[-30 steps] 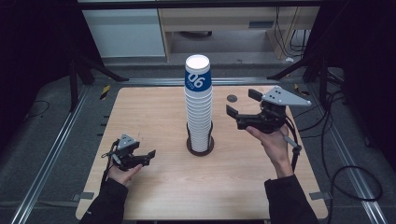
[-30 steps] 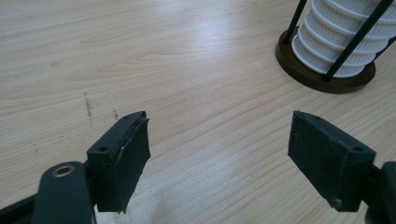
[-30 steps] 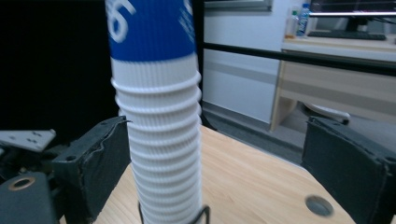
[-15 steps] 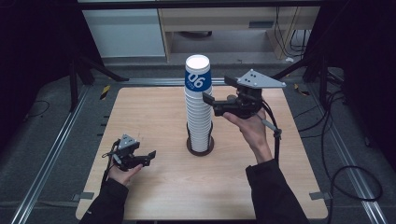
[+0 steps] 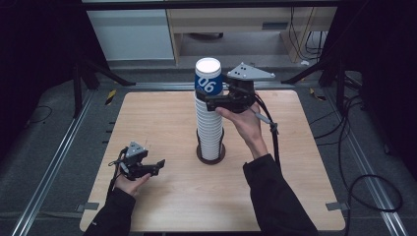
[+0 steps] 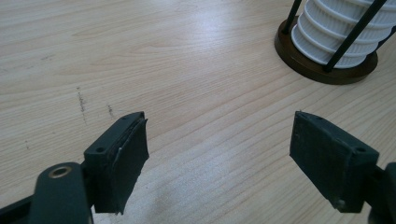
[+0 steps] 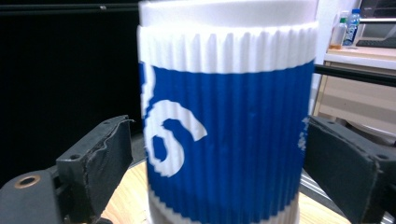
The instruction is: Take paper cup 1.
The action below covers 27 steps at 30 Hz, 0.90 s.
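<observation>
A tall stack of white ribbed cups (image 5: 209,128) stands in a dark round holder (image 5: 211,156) with thin black rods at the middle of the wooden table (image 5: 295,172). The top cup (image 5: 207,78) has a blue band with white digits. My right gripper (image 5: 209,94) is up at that top cup (image 7: 224,140), one jaw on each side. Its jaws have just been closing, and a thin gap still shows at the left pad (image 7: 112,154). My left gripper (image 5: 158,167) rests low near the table's front left, open and empty (image 6: 217,158), with the stack's base (image 6: 322,70) ahead of it.
A cable (image 5: 268,123) trails from the right gripper along the forearm. Metal rails (image 5: 59,147) and loose cables (image 5: 364,187) flank the table. A white cabinet (image 5: 133,34) and a wooden shelf unit (image 5: 236,29) stand behind it. Bottles (image 7: 348,25) sit on a far desk.
The right gripper has moved left from the table's right side up to the top cup, and its jaws now straddle it. The left gripper has stayed put.
</observation>
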Motion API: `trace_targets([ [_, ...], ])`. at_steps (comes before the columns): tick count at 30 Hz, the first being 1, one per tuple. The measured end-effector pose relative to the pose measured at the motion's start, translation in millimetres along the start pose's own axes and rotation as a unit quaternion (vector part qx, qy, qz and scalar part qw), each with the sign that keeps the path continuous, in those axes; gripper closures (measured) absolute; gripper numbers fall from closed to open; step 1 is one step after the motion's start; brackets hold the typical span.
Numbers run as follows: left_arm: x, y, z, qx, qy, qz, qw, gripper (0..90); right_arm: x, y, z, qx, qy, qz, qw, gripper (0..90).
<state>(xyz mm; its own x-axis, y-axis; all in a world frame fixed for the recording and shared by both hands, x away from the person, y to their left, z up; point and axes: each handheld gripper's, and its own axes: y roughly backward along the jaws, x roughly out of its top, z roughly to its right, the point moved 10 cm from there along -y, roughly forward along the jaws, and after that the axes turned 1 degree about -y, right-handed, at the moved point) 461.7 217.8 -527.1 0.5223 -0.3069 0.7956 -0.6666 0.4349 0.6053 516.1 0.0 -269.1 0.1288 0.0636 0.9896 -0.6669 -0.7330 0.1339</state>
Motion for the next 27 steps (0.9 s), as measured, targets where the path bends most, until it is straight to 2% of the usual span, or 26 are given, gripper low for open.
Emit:
trace_targets([
  [10, -1.6, -1.2, 0.9, -0.001, 0.0, -0.004, 1.0, 18.7, -4.9, -11.1, 3.2, -0.008, -0.001, -0.006, 0.9999, 17.2],
  [20, -2.3, -1.9, 1.0, 0.0, -0.001, -0.006, 1.0, 18.8, -3.4, -11.0, 2.3, -0.012, 0.001, -0.009, 0.9999, 19.4],
  [27, -2.9, -1.8, -0.1, 0.0, 0.003, -0.007, 1.0, 18.8, 12.6, -3.6, 0.5, -0.004, 0.003, 0.013, 0.9999, 20.8],
])
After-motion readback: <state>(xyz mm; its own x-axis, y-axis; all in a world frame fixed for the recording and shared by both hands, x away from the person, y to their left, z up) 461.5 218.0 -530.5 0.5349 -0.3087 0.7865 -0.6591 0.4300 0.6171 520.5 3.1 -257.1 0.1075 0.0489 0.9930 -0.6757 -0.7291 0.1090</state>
